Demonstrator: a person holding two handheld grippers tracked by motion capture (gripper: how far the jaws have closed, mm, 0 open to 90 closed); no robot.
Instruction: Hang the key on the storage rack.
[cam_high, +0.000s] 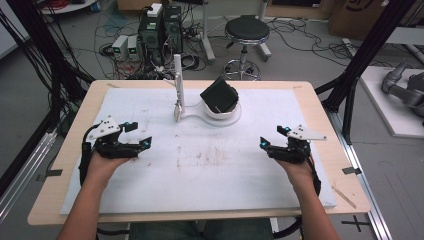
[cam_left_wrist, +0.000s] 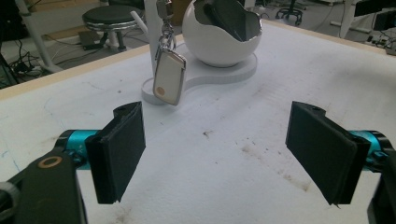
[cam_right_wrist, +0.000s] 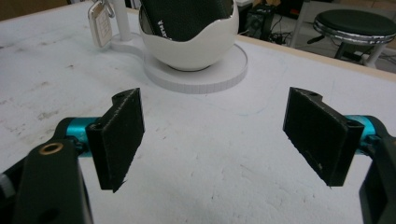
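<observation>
A white stand (cam_high: 220, 116) sits at the back middle of the white mat. Its round white bowl (cam_high: 227, 111) holds a black boxy object (cam_high: 219, 94), tilted. A pale key fob (cam_high: 177, 111) hangs from the stand's upright post (cam_high: 178, 80). My left gripper (cam_high: 141, 134) rests on the mat at the left, open and holding nothing. My right gripper (cam_high: 272, 137) rests at the right, also open and holding nothing. In the left gripper view the key fob (cam_left_wrist: 169, 78) and bowl (cam_left_wrist: 224, 44) lie well beyond the gripper (cam_left_wrist: 224, 154). In the right gripper view the bowl (cam_right_wrist: 187, 51) is ahead of the gripper (cam_right_wrist: 219, 140).
The mat (cam_high: 210, 165) is stained brown near its middle and covers most of the wooden table (cam_high: 75, 130). A black stool (cam_high: 246, 30) and computer towers (cam_high: 160, 27) stand on the floor behind the table. Black frame posts (cam_high: 360, 65) rise at both sides.
</observation>
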